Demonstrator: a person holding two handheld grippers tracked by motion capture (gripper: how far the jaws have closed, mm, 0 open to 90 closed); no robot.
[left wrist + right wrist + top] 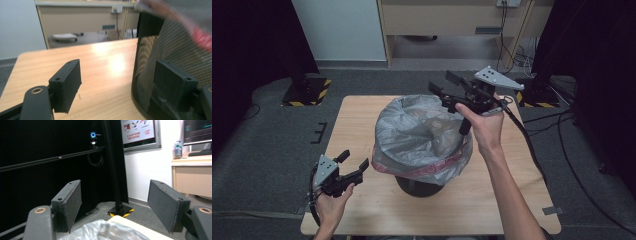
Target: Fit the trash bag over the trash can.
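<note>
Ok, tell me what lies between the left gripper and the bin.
Nothing: in the high view only bare table separates the open left gripper from the bin with its grey bag.

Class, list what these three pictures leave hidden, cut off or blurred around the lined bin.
- Inside of the bin: high view, hidden by the grey bag.
- Bag's red edge: left gripper view, blurred and cut off at the right edge.
- Bag: right gripper view, blurred and cut off at the bottom.
</note>
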